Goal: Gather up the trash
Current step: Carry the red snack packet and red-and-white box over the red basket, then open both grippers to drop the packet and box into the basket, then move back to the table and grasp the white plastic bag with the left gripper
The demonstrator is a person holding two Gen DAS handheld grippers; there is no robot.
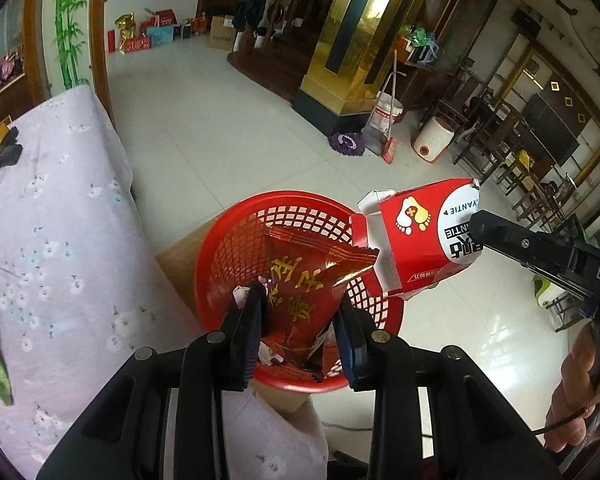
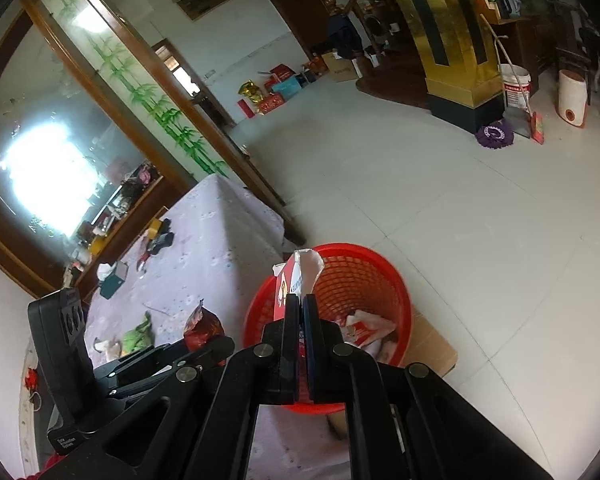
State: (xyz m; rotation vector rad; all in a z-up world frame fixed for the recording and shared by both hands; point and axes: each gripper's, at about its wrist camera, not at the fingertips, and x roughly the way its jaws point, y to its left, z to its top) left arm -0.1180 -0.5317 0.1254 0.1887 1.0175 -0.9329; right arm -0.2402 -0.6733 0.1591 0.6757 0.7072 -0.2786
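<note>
Left wrist view: dark red snack wrapper (image 1: 308, 300) pinched in the left gripper (image 1: 300, 328) over the red mesh basket (image 1: 220, 256); at 3 o'clock, the right gripper (image 1: 474, 220) clamps a red carton (image 1: 416, 236). Drop step: I judge both fingers must open above the basket.

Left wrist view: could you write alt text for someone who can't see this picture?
A black left claw grips a dark red snack wrapper above a red mesh basket on a tiled floor. To the right, the right claw holds a flattened red-and-white box over the basket's rim; a floral-covered table is on the left.
</note>
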